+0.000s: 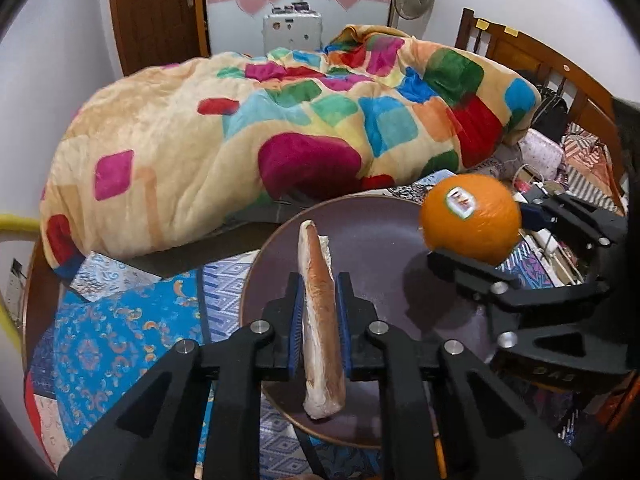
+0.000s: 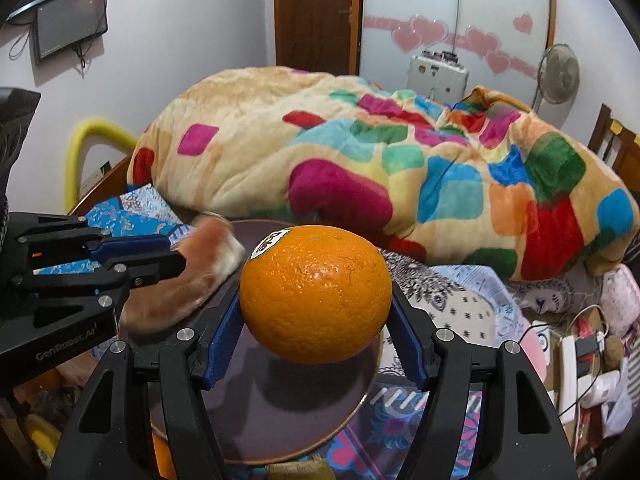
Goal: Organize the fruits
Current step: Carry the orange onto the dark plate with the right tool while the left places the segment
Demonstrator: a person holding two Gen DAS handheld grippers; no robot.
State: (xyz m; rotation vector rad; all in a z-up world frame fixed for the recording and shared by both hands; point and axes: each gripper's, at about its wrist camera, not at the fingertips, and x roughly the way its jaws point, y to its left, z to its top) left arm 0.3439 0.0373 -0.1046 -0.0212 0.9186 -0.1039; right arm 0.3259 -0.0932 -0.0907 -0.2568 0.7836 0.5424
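Note:
My left gripper (image 1: 319, 292) is shut on a pale brown-skinned fruit wedge (image 1: 320, 320), held edge-up over a dark brown plate (image 1: 372, 240). My right gripper (image 2: 316, 300) is shut on a round orange (image 2: 316, 292) with a sticker, held just above the same plate (image 2: 280, 400). In the left wrist view the orange (image 1: 470, 220) and the right gripper (image 1: 476, 236) hang over the plate's right rim. In the right wrist view the wedge (image 2: 184, 276) and left gripper (image 2: 176, 250) are over the plate's left side.
The plate lies on a bed with patterned blue sheets (image 1: 120, 320). A bulky colourful blanket (image 1: 280, 120) lies just behind it. Cables and clutter (image 2: 580, 352) lie to the right. A wooden headboard (image 1: 540, 64) stands at the far right.

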